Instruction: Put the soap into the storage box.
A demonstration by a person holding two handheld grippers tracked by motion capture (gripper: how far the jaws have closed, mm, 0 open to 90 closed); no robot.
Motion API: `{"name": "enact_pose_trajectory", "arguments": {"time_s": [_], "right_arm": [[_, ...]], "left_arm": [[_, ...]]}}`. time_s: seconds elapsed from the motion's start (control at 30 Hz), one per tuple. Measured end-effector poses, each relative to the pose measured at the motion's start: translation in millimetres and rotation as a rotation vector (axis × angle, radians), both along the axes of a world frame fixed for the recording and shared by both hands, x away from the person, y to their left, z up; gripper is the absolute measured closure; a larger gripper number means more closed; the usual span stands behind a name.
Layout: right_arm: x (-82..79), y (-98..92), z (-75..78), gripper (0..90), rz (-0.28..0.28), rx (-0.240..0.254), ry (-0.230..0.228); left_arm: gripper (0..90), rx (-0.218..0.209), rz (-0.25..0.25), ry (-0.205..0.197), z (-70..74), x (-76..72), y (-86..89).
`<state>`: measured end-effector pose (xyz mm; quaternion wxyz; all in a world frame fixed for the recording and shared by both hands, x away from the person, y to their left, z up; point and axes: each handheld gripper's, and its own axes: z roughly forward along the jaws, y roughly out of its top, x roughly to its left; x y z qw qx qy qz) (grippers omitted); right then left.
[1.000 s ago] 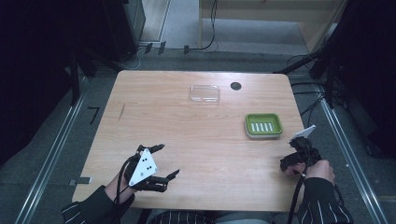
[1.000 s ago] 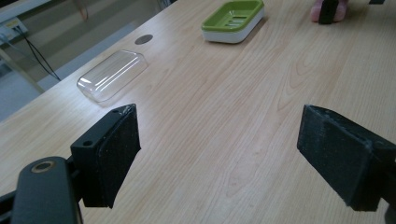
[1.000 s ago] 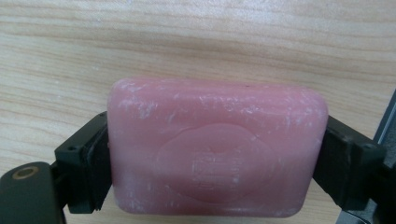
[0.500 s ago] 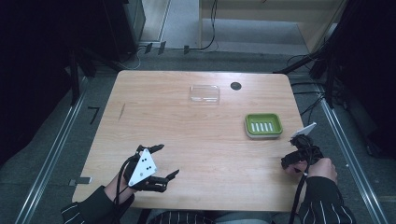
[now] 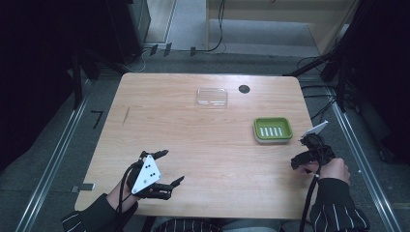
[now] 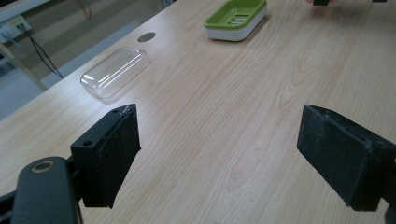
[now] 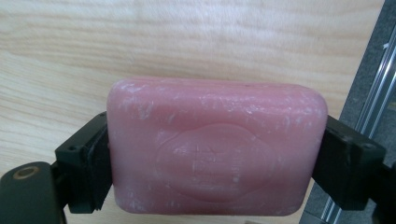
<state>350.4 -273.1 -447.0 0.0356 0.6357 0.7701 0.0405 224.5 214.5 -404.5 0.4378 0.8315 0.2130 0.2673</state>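
Your right gripper (image 7: 217, 154) clamps a scuffed pink soap bar (image 7: 217, 147), oval-embossed; your left gripper (image 6: 219, 154), at seven o'clock, gapes empty.

Bright table, dark surroundings, soft close-up detail

In the high view the wooden table (image 5: 208, 140) is evenly lit from above while the floor and the far left and right corners sink into near black; the picture is slightly soft and grainy. The left gripper view shows a pale sheen on the clear lid (image 6: 115, 71), with its near black jaws blurred. In the right gripper view the pink soap (image 7: 215, 144) is sharp, and the wood behind it is washed out and hazy.
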Motion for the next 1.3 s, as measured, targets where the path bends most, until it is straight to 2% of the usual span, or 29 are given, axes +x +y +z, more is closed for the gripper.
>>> {"name": "enact_pose_trajectory", "arguments": {"time_s": [0.8, 1.3], "right_arm": [[28.7, 29.7, 26.8, 13.3, 0.097, 0.003, -0.060], [48.4, 46.2, 35.0, 13.3, 0.141, 0.006, -0.063]], "left_arm": [[14.0, -0.001, 0.043, -0.001, -0.1, -8.1, 10.4], [14.0, 0.002, 0.064, 0.000, -0.2, -12.1, 14.8]]}}
